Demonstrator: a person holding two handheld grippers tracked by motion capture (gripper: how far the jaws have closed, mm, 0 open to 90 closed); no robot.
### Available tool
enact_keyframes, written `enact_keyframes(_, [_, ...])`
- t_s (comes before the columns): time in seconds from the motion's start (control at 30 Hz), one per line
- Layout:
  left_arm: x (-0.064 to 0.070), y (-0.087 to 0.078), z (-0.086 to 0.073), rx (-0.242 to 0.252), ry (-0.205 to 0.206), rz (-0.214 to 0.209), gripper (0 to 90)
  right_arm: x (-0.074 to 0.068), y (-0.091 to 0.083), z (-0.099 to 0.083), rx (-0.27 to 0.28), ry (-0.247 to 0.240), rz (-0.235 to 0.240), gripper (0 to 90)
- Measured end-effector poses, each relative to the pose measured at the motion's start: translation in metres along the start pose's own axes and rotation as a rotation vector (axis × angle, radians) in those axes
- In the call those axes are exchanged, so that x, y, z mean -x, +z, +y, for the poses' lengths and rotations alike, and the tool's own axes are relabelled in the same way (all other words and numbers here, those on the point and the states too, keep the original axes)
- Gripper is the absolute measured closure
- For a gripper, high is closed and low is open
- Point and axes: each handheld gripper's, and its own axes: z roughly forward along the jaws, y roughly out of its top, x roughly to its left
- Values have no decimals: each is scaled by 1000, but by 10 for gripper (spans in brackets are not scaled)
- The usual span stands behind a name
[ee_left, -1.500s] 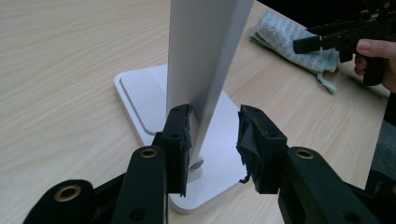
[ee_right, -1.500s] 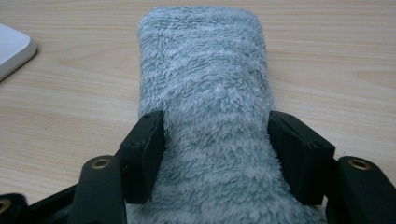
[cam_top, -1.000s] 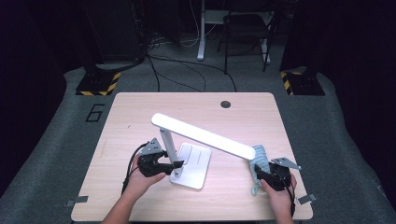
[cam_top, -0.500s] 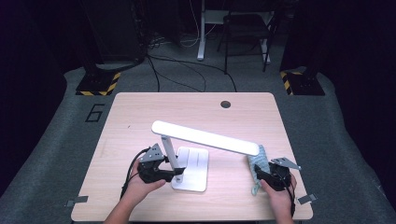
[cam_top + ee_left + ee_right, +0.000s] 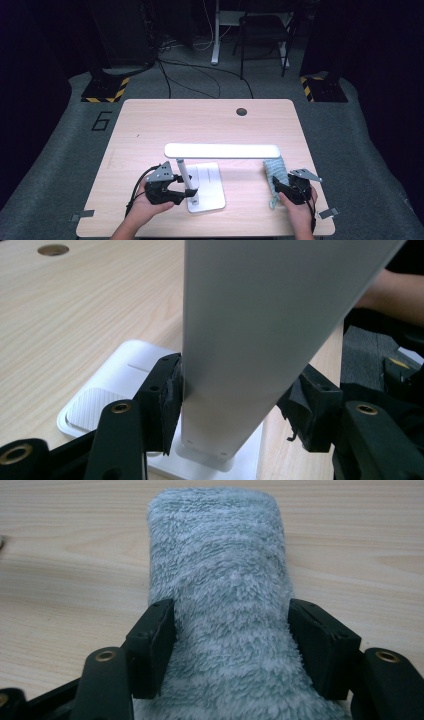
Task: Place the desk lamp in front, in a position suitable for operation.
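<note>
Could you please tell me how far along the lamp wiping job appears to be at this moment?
Both grasps look done: the left gripper clamps the desk lamp by its post, and the right gripper is shut on the fluffy cloth. In hand: steadying the lamp. Left: the cloth lies just under the lamp head's right end, so wiping seems not yet started.

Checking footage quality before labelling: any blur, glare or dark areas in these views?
High view: table well lit, surroundings dark, lamp head bright, slightly washed out. Left gripper view: lamp arm close up, soft and featureless; table sharp. Right gripper view: cloth evenly lit, pile sharp, no glare.
</note>
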Motion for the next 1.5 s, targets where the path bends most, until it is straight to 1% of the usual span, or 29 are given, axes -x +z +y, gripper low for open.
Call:
enact_keyframes(0.07, [-1,0,1,12,-10,1,479,-1,-1,1,4,-16,-15,357])
enact_keyframes(0.13, [-1,1,1,16,-23,-8,485,-3,-1,1,8,-37,-30,338])
enact_keyframes(0.2, [0,1,0,23,-10,6,494,-3,0,2,0,-63,-34,323])
enact_keyframes(0.23, [1,1,0,28,-6,15,499,-3,0,2,1,-66,-35,315])
enact_keyframes(0.3, [2,0,0,25,-8,13,503,-4,0,3,8,-66,-39,299])
enact_keyframes(0.33, [2,0,0,26,-9,17,505,-3,0,3,-4,-72,-40,290])
enact_keyframes(0.37, [3,1,-1,36,-12,24,505,-2,1,3,-1,-74,-39,280])
enact_keyframes(0.43, [4,1,0,24,-5,15,505,-1,2,4,-7,-73,-37,267])
enact_keyframes(0.47, [5,2,0,27,-1,21,505,-1,4,3,-8,-68,-35,262])
enact_keyframes(0.6, [7,2,1,14,7,5,503,-1,8,2,-50,-54,3,265])
enact_keyframes(0.63, [7,2,0,22,7,3,501,-1,9,2,-42,-73,7,269])
enact_keyframes(0.67, [7,2,0,19,14,-3,500,-2,9,2,-39,-74,11,274])
enact_keyframes(0.7, [7,1,0,16,17,-7,499,-3,9,2,-52,-87,13,283])
enact_keyframes(0.77, [6,0,0,10,21,-22,497,-4,9,1,-48,-92,20,307])
enact_keyframes(0.87, [7,0,0,11,17,-16,498,-4,10,2,-51,-92,36,369])
enact_keyframes(0.9, [8,1,0,18,17,-3,499,-4,9,2,-53,-93,36,387])
enact_keyframes(0.93, [8,1,0,18,14,0,501,-5,8,2,-65,-82,41,420])
enact_keyframes(1.0, [8,1,-1,19,14,-3,502,-4,8,3,-59,-99,47,471])
enact_keyframes(1.03, [8,1,-1,21,12,2,502,-5,7,3,-62,-90,46,488])
enact_keyframes(1.07, [8,1,-1,22,13,0,502,-5,7,4,-61,-104,45,513])
enact_keyframes(1.17, [8,1,-1,17,13,-5,502,-7,5,5,-62,-109,43,546])
enact_keyframes(1.23, [9,1,-2,21,11,-2,502,-8,3,6,-58,-100,49,565])
enact_keyframes(1.27, [9,2,-2,31,8,7,502,-9,3,7,-50,-92,50,571])
enact_keyframes(1.3, [9,1,-2,22,10,3,503,-10,2,7,-41,-94,51,575])
enact_keyframes(1.33, [11,2,-2,31,6,14,504,-11,0,8,-29,-97,56,582])
enact_keyframes(1.37, [11,2,-2,26,8,8,504,-15,-4,10,-20,-88,70,585])
enact_keyframes(1.4, [11,3,-2,28,10,12,504,-18,-7,11,-13,-93,76,585])
enact_keyframes(1.47, [12,4,-1,28,12,14,505,-26,-11,13,4,-118,89,584])
enact_keyframes(1.5, [13,3,-1,20,15,13,506,-32,-13,14,17,-142,94,584])
